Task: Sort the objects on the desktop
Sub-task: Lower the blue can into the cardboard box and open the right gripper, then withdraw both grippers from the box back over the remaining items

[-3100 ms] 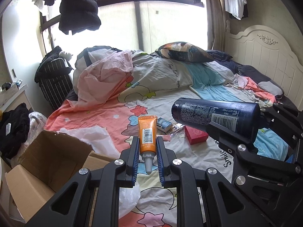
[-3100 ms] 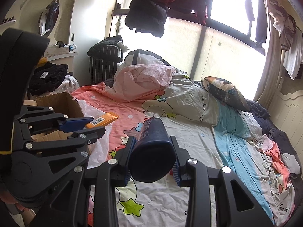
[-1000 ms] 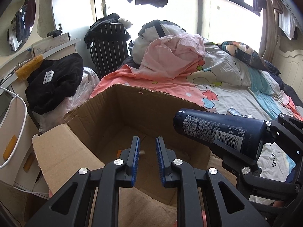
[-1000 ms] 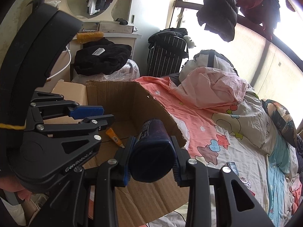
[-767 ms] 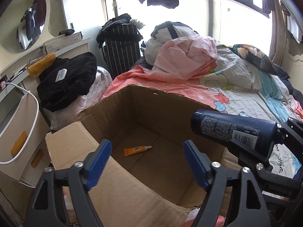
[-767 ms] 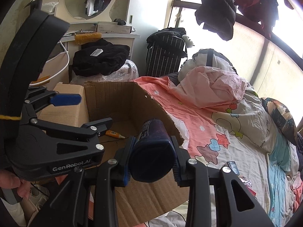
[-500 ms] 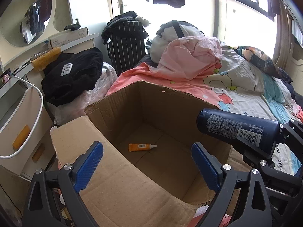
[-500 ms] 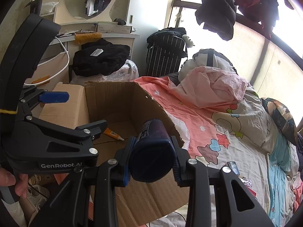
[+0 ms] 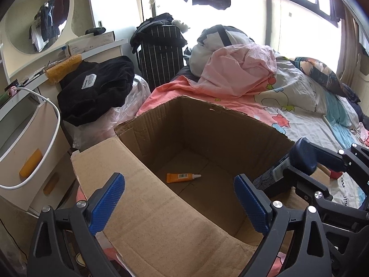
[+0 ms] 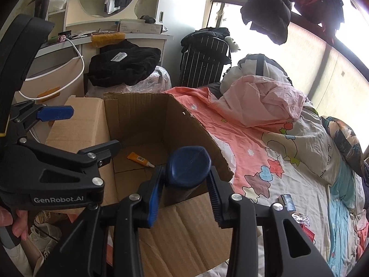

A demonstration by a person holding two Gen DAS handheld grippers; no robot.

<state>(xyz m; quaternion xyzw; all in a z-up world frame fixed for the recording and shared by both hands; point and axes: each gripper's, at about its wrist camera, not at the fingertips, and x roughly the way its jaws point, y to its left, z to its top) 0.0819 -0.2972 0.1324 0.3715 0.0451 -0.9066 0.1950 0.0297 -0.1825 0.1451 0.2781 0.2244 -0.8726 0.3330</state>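
Note:
An open cardboard box (image 9: 221, 124) stands beside the bed. An orange tube (image 9: 183, 177) lies on its floor; it also shows in the right wrist view (image 10: 140, 158). My left gripper (image 9: 178, 204) is wide open and empty above the box's near flap. My right gripper (image 10: 185, 188) is shut on a dark blue bottle (image 10: 188, 169), tipped downward over the box's right side; the bottle also shows in the left wrist view (image 9: 302, 157) at the box's right edge.
The bed (image 9: 299, 106) with a pink sheet and pillow lies right of the box, with small items (image 10: 287, 202) on it. A dresser (image 9: 30, 138) with black clothes (image 9: 96, 87) is at the left. A striped suitcase (image 9: 161, 55) stands behind.
My left gripper let the orange tube fall into the box and opened wide. My right gripper tilted the blue bottle downward over the box.

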